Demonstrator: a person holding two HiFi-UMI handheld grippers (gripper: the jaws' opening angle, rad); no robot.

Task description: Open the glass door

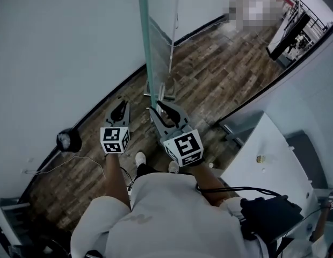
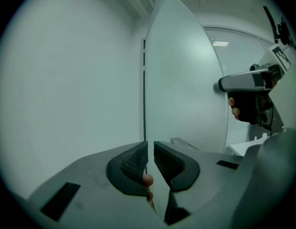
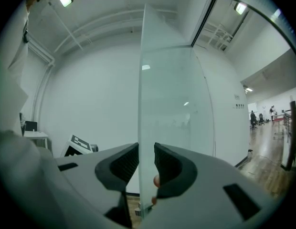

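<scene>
The glass door (image 1: pixel 156 31) stands edge-on ahead of me, its greenish free edge upright. My right gripper (image 1: pixel 160 105) is at that edge, low down near the floor fitting. In the right gripper view the door's edge (image 3: pixel 147 104) runs down through the gap of the right gripper (image 3: pixel 146 156); the jaws stand apart on either side of it, and no pad visibly presses on the glass. My left gripper (image 1: pixel 120 107) hangs to the left of the door, clear of it. Seen from the left gripper view, the left gripper (image 2: pixel 151 151) shows a narrow slit with nothing in it, and the door (image 2: pixel 186 80) lies ahead to the right.
A white wall (image 1: pixel 59 47) with a black skirting runs along the left. The floor (image 1: pixel 220 74) is wood planks. A white desk (image 1: pixel 263 149) stands close on the right, with a black bag (image 1: pixel 268 214) near me. A black round object (image 1: pixel 69 140) with a cable lies on the floor.
</scene>
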